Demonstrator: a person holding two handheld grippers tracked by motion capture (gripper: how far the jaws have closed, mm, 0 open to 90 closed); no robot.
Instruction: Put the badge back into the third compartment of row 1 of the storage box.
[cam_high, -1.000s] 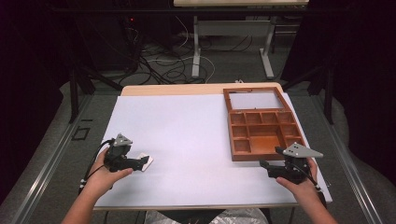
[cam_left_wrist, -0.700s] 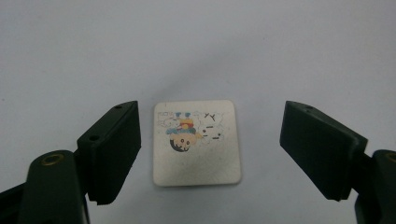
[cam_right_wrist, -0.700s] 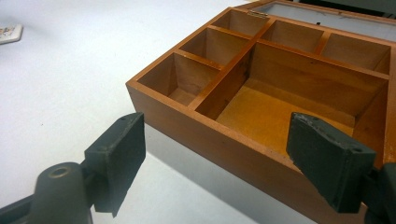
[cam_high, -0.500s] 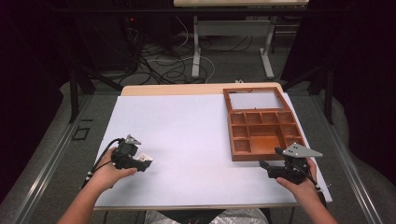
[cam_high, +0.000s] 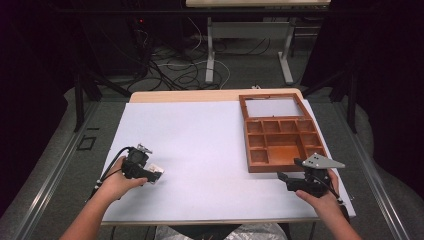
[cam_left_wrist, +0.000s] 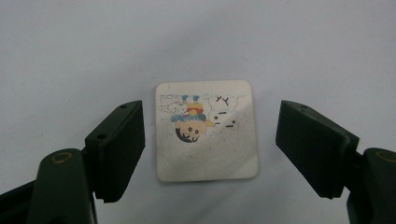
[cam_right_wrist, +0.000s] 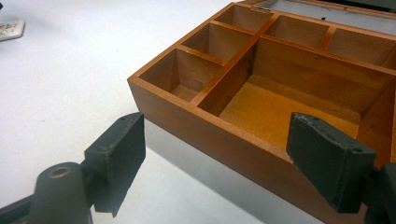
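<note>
While the left gripper hangs over a small picture tile at the near left of the white sheet, its jaws have just been closing, gaps showing on both sides of the tile. At near right, the right gripper gapes, unladen, before a wooden box. Dark floor, cables and table legs lie beyond.

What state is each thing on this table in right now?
Card: flat on the white table, picture up, between the left gripper's fingers, untouched.
Left gripper: open, fingers have just been closing.
Box: lid open and laid back, compartments empty.
Right gripper: open, empty, before the box's near wall.
</note>
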